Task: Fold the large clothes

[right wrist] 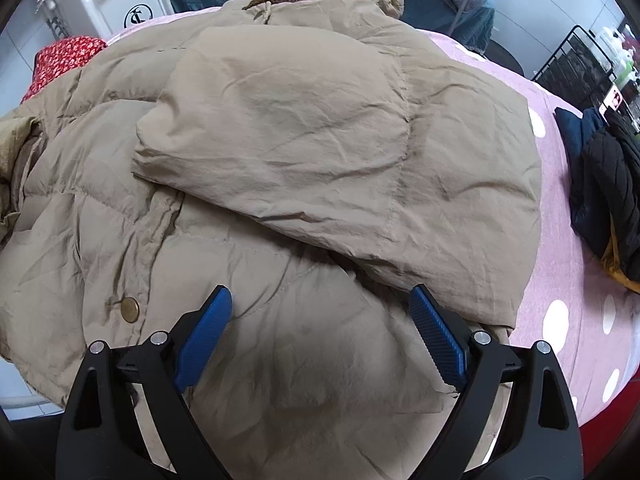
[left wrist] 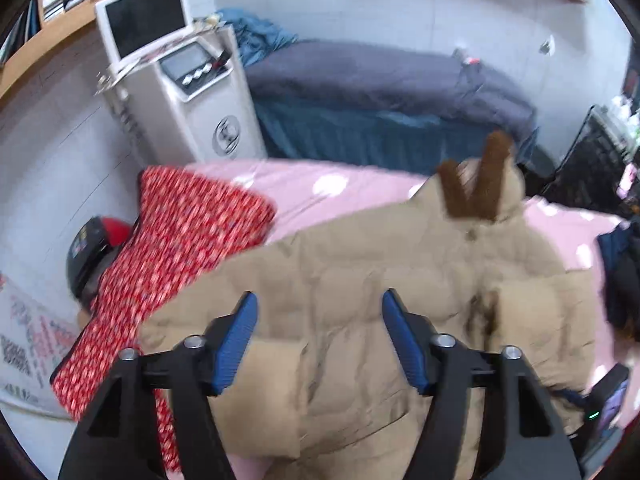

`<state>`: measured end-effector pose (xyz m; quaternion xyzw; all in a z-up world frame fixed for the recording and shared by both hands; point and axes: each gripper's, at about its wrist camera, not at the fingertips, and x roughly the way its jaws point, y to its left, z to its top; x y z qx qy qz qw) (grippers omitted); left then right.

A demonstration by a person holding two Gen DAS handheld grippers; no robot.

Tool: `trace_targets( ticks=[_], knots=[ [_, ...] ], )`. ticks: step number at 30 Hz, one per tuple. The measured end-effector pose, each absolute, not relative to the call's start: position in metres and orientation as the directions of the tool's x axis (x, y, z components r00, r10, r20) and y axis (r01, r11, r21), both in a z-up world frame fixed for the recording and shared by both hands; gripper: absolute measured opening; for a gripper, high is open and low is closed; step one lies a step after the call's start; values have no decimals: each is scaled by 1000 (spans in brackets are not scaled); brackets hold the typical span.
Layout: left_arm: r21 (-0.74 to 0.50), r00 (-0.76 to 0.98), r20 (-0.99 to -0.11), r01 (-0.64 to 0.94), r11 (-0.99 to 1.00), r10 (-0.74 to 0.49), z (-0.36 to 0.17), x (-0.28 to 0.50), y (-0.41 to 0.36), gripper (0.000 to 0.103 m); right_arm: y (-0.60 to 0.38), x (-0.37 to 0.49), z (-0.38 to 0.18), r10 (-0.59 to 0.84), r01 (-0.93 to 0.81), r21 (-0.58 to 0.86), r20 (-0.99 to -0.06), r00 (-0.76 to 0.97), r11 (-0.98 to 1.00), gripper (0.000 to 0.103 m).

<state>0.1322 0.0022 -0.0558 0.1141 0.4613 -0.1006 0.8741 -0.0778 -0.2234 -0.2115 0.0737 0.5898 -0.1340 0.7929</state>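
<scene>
Right now my left tongs (left wrist: 316,300) hang above the tan puffer jacket (left wrist: 360,280) with their blue pads parted and nothing between them; my right tongs (right wrist: 322,296) stand wide and empty, low over the jacket's front near the brass snap (right wrist: 129,307) at their nine o'clock. The jacket lies spread on the bed (left wrist: 320,192), brown fleece collar (left wrist: 476,184) at twelve o'clock, one sleeve (right wrist: 320,120) already laid across the chest.

My worry is that slick, puffy fabric: I judge the folded sleeve could spring or slide off if I tug the hem carelessly, and a shallow pinch may catch only the outer shell.

A pink polka-dot sheet covers the bed. A red patterned garment (left wrist: 180,248) lies at nine o'clock, dark clothes (right wrist: 608,184) at three. Beyond stand a white machine (left wrist: 188,92) with a screen and another bed in blue-grey covers (left wrist: 380,92).
</scene>
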Motion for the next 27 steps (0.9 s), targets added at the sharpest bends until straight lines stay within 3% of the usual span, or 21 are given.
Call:
trace_targets(
  ticks=[7,11,12,14,16,19,23,27],
  knots=[
    [350,466,-864,288,892,189,-139,112,24,63,-222,-77,-221,-102,294,-28,-965,241,955,89],
    [413,450,-857,307,858,252,-168,104,26,63,-216,-75,-221,-108,268,-40,-965,240,962,89],
    [440,456,-847,315,841,272,-173,104,24,62,-215,-75,-221,-110,262,-45,-965,239,964,89],
    [489,463,-829,330,807,313,-181,108,22,45,-213,-76,-222,-112,261,-48,-965,236,964,89],
    [459,447,-845,327,826,293,-178,114,26,26,-215,-76,-221,-117,264,-53,-965,236,963,89],
    [397,430,-868,303,866,247,-164,128,33,13,-218,-80,-219,-124,285,-51,-962,245,957,89],
    [264,465,-878,278,924,111,-120,139,29,8,-225,-82,-217,-119,310,-38,-961,249,950,89],
    [129,500,-862,381,916,-86,-69,129,-13,7,-233,-81,-219,-111,326,-24,-962,250,945,89]
  ],
)
